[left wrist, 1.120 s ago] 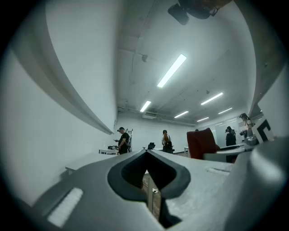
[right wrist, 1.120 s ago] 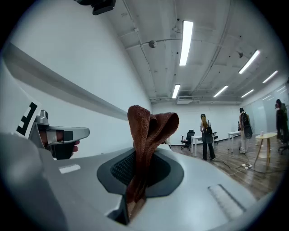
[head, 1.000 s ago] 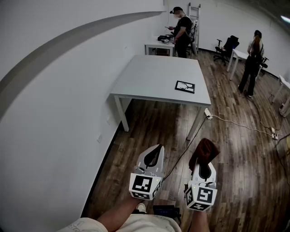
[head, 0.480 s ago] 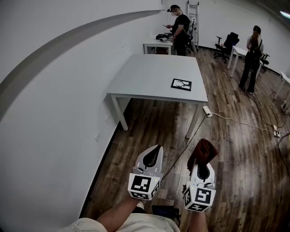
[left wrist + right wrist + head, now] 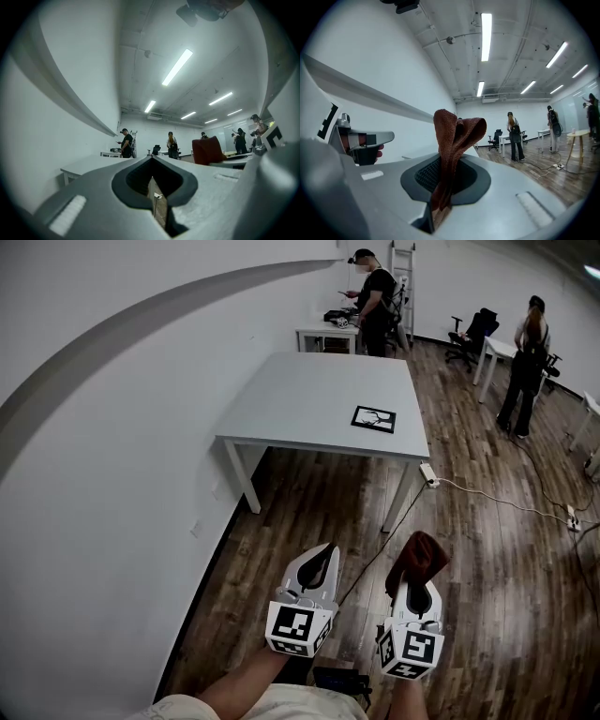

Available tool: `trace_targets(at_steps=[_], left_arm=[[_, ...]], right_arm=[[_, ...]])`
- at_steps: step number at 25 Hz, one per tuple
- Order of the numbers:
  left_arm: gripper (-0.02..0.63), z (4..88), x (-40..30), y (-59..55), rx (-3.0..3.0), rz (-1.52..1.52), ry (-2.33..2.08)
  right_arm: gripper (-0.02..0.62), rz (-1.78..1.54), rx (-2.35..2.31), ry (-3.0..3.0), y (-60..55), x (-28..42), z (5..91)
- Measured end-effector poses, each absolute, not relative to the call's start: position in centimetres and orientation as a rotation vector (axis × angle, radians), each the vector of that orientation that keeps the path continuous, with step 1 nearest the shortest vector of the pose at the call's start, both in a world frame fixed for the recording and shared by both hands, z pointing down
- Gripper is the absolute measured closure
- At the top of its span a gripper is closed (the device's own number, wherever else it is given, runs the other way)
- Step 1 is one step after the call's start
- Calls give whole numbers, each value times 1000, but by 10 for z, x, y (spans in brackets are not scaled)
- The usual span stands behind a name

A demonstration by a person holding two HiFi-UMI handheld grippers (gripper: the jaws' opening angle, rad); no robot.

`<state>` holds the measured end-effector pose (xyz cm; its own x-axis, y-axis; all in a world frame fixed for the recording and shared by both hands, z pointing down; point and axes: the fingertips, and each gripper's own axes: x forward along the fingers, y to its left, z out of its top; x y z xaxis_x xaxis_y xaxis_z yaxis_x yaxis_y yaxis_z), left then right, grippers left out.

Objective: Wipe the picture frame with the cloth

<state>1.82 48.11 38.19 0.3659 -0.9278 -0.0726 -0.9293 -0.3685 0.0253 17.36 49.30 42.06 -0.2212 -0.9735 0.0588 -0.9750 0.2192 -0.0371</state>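
Observation:
A black picture frame point(image 5: 374, 419) lies flat near the right front edge of a grey table point(image 5: 300, 404), well ahead of both grippers. My right gripper point(image 5: 418, 570) is shut on a brown-red cloth point(image 5: 421, 558), which sticks up folded from its jaws point(image 5: 457, 133). My left gripper point(image 5: 321, 559) is held beside it at the same height, shut with nothing in it. In the left gripper view the cloth point(image 5: 207, 150) shows at the right. Both grippers hang over the wooden floor, short of the table.
A white wall point(image 5: 112, 456) runs along the left. A power strip point(image 5: 429, 473) and cable point(image 5: 497, 502) lie on the floor right of the table. Two people stand at the far end near desks point(image 5: 323, 334) and an office chair point(image 5: 473, 334).
The view has advanced slightly toward the table; the frame sits a little lower left in the picture. Both grippers keep their pose, the cloth still held.

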Motion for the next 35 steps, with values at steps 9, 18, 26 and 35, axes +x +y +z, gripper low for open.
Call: trace_targets(at_steps=[9, 18, 26, 35], left_arm=[[605, 386, -8, 407, -2587, 139, 1754], [605, 388, -53, 327, -2598, 149, 1782], [606, 381, -87, 259, -2618, 153, 1740], [605, 376, -93, 221, -2636, 171, 1684]], right_arm=[[537, 93, 1918, -2407, 417, 142, 424], [537, 95, 1879, -2374, 337, 103, 420], [535, 110, 1911, -2354, 273, 69, 413], [535, 110, 1946, -2356, 239, 57, 411]])
